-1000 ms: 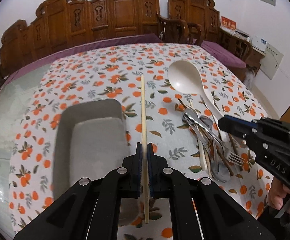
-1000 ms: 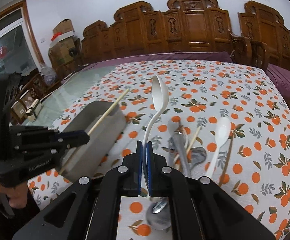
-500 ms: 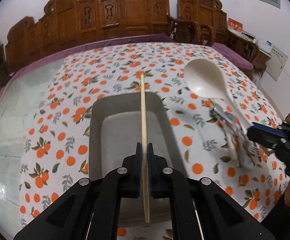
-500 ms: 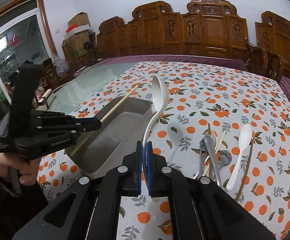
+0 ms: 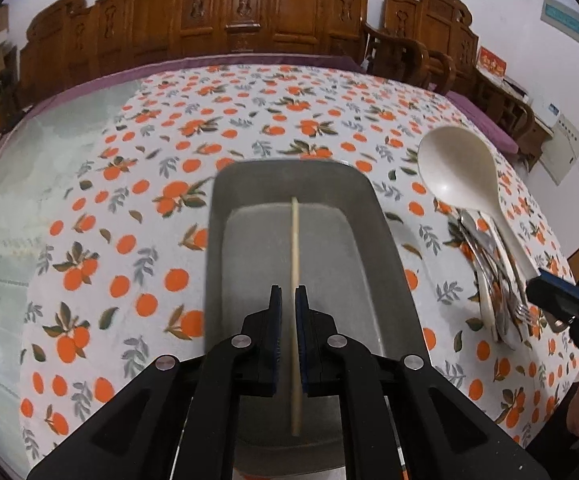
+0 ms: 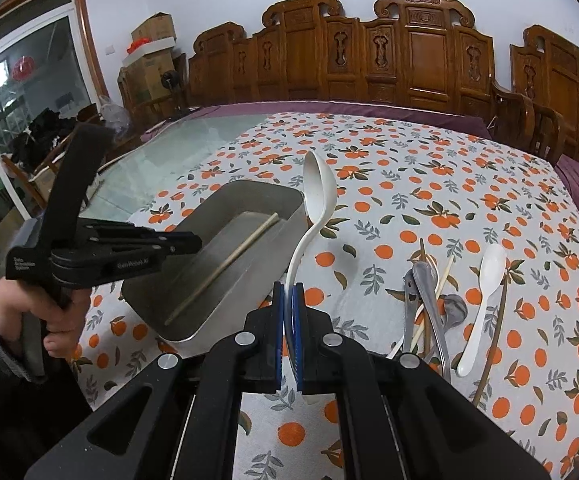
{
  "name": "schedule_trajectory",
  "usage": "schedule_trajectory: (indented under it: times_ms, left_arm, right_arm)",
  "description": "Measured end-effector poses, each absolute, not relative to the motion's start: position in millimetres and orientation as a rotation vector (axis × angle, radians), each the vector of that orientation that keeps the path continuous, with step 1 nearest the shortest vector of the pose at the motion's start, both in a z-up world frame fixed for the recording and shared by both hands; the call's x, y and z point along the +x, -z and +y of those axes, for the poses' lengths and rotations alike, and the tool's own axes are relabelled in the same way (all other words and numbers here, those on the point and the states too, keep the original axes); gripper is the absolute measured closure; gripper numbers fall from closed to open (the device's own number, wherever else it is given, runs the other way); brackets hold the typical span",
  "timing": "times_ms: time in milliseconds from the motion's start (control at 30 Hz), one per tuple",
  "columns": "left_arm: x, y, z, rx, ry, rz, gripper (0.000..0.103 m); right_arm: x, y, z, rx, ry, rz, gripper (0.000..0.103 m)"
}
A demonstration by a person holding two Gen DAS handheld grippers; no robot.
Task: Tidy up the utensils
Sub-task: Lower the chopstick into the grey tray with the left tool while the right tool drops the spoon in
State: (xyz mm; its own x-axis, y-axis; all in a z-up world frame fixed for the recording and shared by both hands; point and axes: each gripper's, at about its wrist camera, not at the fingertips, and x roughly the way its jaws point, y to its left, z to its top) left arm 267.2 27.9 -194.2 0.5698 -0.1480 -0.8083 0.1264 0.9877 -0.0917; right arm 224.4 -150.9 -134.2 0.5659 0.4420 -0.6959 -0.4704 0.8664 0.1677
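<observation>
A grey metal tray (image 5: 225, 208) (image 6: 209, 208) stands on the orange-print tablecloth. A wooden chopstick (image 5: 295, 280) (image 6: 225, 268) lies along the tray's floor. My left gripper (image 5: 286, 304) (image 6: 197, 240) hangs above the tray's near end with its jaws slightly apart around the chopstick's line. My right gripper (image 6: 289, 300) (image 5: 537, 280) is shut on the handle of a large white ladle (image 6: 316, 192) (image 5: 457, 168), held in the air just right of the tray.
A pile of metal spoons and a fork (image 6: 429, 300) (image 5: 493, 272), a small white spoon (image 6: 485, 296) and dark chopsticks (image 6: 493, 336) lie right of the tray. Carved wooden chairs (image 6: 409, 60) line the far side. Bare glass tabletop (image 5: 21, 184) lies left.
The left gripper moved over the tray, its jaws parted, and the chopstick now lies on the tray floor. The right gripper with the ladle moved closer to the tray.
</observation>
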Motion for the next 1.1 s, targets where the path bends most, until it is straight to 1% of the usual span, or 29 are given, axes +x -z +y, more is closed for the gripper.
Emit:
schedule_trajectory:
  times_ms: [67,300,400,467,500,533,567,600,700,767,900,1000,1067,1100]
  left_arm:
    - [266,188,32,-0.026,0.158,0.933,0.090]
    - [258,166,56,-0.018,0.119,0.872,0.081]
    - [255,158,69,-0.014,0.097,0.850,0.074]
    - [253,154,79,-0.018,0.078,0.835,0.066]
    - [253,153,83,-0.021,0.068,0.832,0.064]
    - [253,152,86,-0.021,0.063,0.830,0.057]
    - [252,150,88,-0.017,0.059,0.823,0.046]
    - [251,147,90,-0.011,0.054,0.806,0.044]
    - [249,141,95,-0.013,0.052,0.786,0.040]
    - [248,139,99,-0.025,0.051,0.778,0.036]
    - [248,137,103,-0.034,0.041,0.774,0.035]
    - [248,137,105,-0.040,0.042,0.773,0.035]
    - [248,137,104,-0.040,0.044,0.774,0.035]
    - [247,137,102,-0.040,0.047,0.774,0.035]
  right_arm:
    - [223,131,-145,-0.052,-0.536,0.803,0.098]
    - [228,130,-115,-0.056,-0.558,0.812,0.098]
    - [233,133,-98,-0.055,-0.582,0.826,0.098]
    - [238,137,-87,-0.050,-0.595,0.841,0.098]
    - [241,140,-82,-0.046,-0.599,0.848,0.098]
    - [243,143,-76,-0.044,-0.602,0.855,0.098]
    - [245,146,-72,-0.045,-0.604,0.864,0.098]
    - [247,149,-68,-0.046,-0.605,0.871,0.098]
    - [254,160,-56,-0.044,-0.607,0.895,0.098]
    - [258,166,-50,-0.045,-0.600,0.911,0.098]
    - [267,175,-44,-0.024,-0.599,0.939,0.098]
    - [269,178,-40,-0.008,-0.613,0.951,0.093]
    - [268,177,-41,-0.002,-0.622,0.951,0.087]
    - [267,176,-42,-0.002,-0.624,0.948,0.087]
